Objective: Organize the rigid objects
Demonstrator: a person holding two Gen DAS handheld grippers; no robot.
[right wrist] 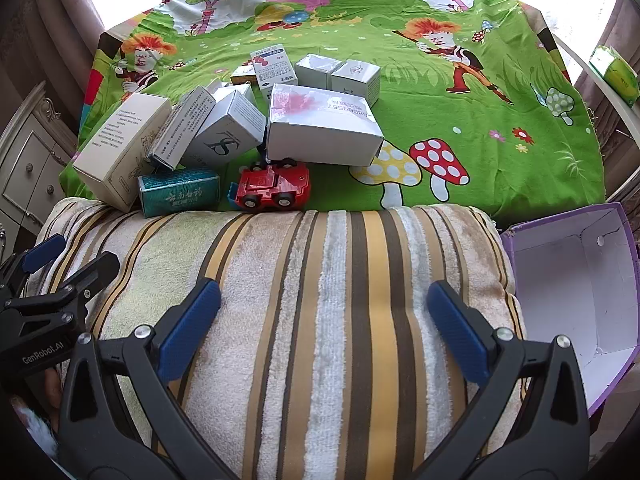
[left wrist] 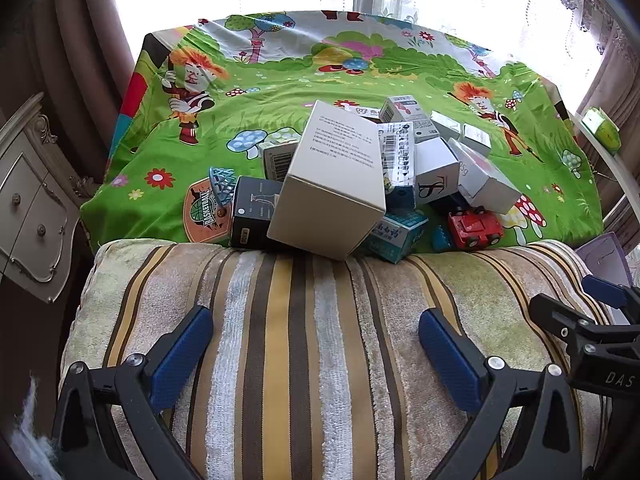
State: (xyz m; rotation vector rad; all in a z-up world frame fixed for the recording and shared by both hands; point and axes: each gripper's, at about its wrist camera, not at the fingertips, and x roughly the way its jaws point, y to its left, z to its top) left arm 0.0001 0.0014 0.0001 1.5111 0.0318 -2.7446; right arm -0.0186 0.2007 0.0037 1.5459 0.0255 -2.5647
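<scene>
Both the left tongs (left wrist: pixel 316 344) and right tongs (right wrist: pixel 324 320) hung spread and empty over the striped towel (right wrist: pixel 320 280). Nothing was grasped yet; the jumbled boxes (right wrist: pixel 224 128) and red toy car (right wrist: pixel 274 185) lay beyond on the cartoon sheet (right wrist: pixel 480 120), so the next move probably called for reaching forward toward the purple box (right wrist: pixel 576 280).

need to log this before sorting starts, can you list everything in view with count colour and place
cardboard boxes: about a dozen, mostly white, one teal, one black, piled on the cloth's near part
toy car: one, red, at the pile's front by the towel
cartoon cloth: one, green, covers the surface
striped towel: one, cream with brown and yellow stripes, nearest the grippers
open box: one, purple outside, white inside, empty, right of the towel
cabinet: one, cream, far left
left gripper: open, over the towel
right gripper: open, over the towel
</scene>
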